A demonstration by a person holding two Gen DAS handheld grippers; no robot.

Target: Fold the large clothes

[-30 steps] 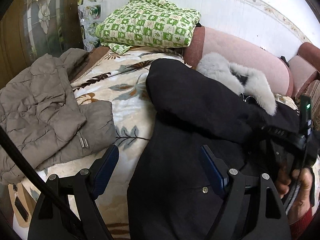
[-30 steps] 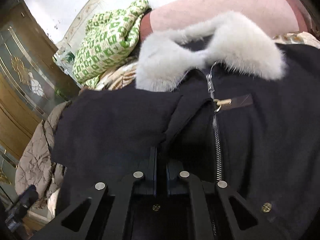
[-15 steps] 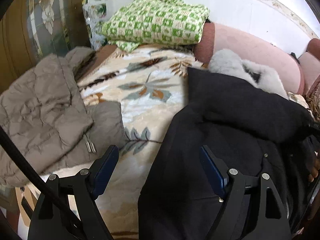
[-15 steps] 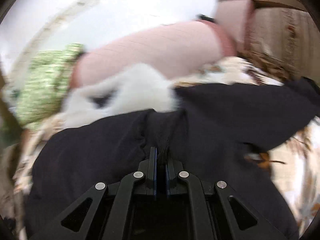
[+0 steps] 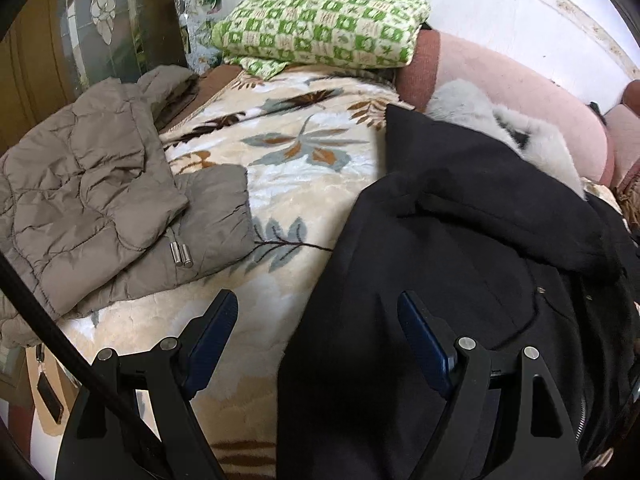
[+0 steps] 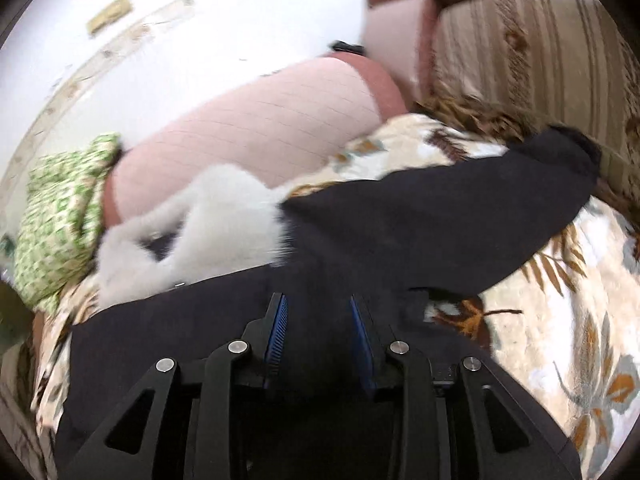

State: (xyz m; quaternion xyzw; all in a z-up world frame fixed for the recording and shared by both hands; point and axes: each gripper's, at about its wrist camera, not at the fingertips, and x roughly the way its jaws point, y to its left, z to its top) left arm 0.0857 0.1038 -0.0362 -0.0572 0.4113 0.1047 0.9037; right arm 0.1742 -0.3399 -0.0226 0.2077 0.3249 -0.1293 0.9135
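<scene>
Nearest you, your left gripper (image 5: 316, 328) hangs wide open with nothing in it, straddling the near edge of the black coat (image 5: 460, 260), so it's lined up for a grab. Your right gripper (image 6: 319, 322) has its fingers parted over the coat's body; the view's blurry, but it doesn't look like it's pinching cloth. The coat lies spread on the floral blanket (image 5: 304, 168), one sleeve (image 6: 500, 220) flung outward, probably next to fold. Fur collar (image 6: 208, 232) sits toward the pink bolster (image 6: 260, 128). The beige jacket (image 5: 100, 200) is parked aside.
</scene>
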